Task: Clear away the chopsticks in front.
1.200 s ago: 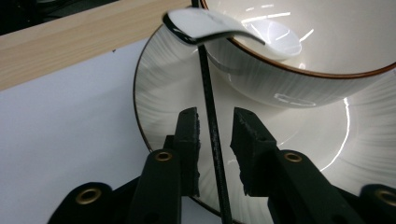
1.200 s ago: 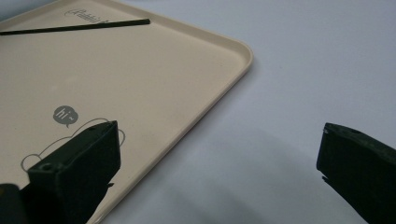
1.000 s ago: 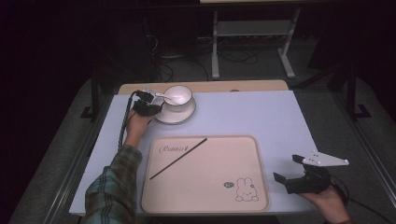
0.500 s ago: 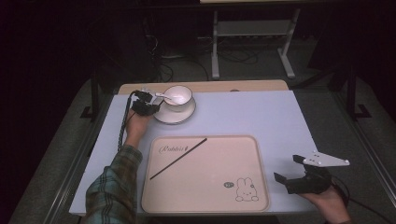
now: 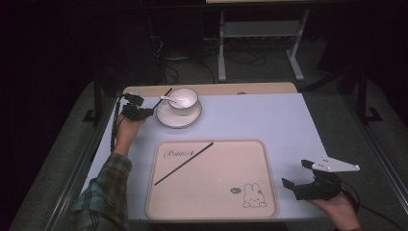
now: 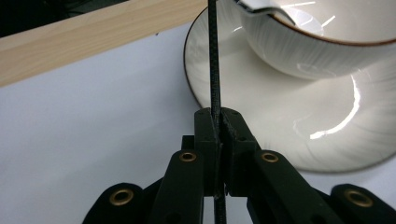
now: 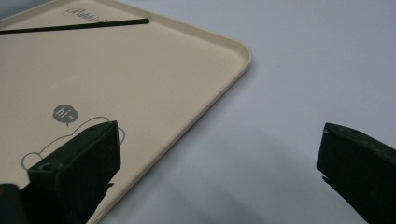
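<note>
My left gripper (image 5: 150, 111) (image 6: 218, 122) sits left of the saucer (image 5: 166, 119) (image 6: 289, 121), shut on a thin black chopstick (image 6: 213, 60) (image 5: 166, 91). The stick runs up past the saucer's rim toward the white cup (image 5: 184, 97) (image 6: 299, 51), which holds a white spoon (image 5: 168, 99). A second black chopstick (image 5: 184, 163) (image 7: 74, 26) lies slantwise on the beige tray (image 5: 211, 202) (image 7: 140, 84). My right gripper (image 5: 296, 174) (image 7: 219, 154) rests open over the table just right of the tray's near right corner, with nothing between its jaws.
A wooden strip (image 5: 240, 88) (image 6: 93, 32) borders the far edge of the pale table (image 5: 260, 115). The tray bears a rabbit drawing (image 5: 252, 196). Beyond the table stand a metal frame (image 5: 260, 33) and cables on the dark floor.
My left gripper has shifted a little to the left, away from the saucer, with the chopstick in it. The right gripper has stayed put.
</note>
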